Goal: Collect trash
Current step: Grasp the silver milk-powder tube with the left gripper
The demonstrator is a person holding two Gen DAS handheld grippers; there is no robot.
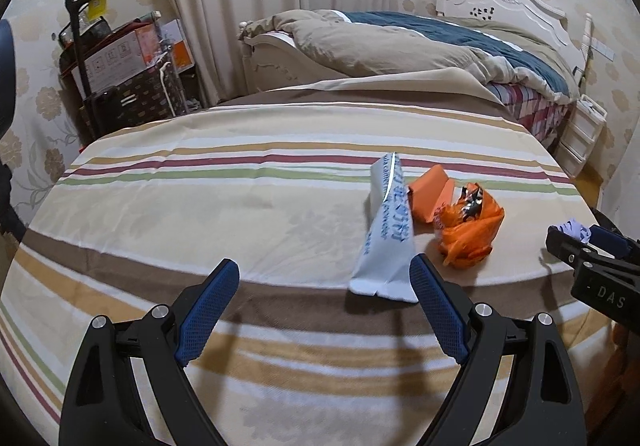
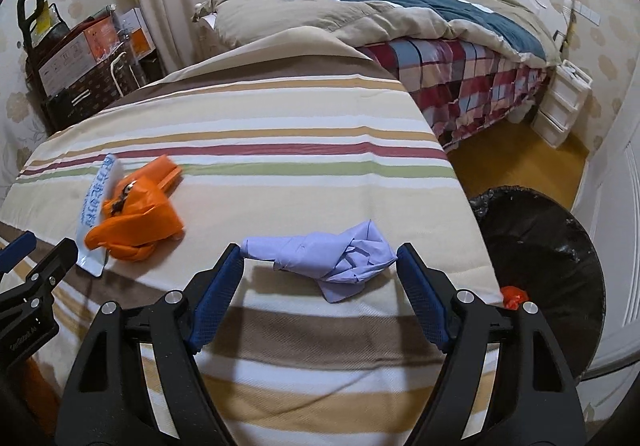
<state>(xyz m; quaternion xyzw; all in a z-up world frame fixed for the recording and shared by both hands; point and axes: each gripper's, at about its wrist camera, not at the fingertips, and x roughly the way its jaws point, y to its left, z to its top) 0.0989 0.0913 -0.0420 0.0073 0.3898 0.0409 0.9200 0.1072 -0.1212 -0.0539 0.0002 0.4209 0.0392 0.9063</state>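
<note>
If the right gripper pinches only a loose fold, the glove could unravel and drop short of the bin. Its fingers stand spread, tips flanking the glove on the cloth. Spread too, the left gripper has the pouch by one finger.

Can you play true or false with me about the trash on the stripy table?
1. The purple crumpled wrapper sits between the right gripper fingers. True.
2. The left gripper is squeezing the orange bag. False: it is open, holding nothing.
3. The white packet lies next to the orange bag. True.
4. The black trash bin is on the table. False: it stands on the floor beside it.
</note>
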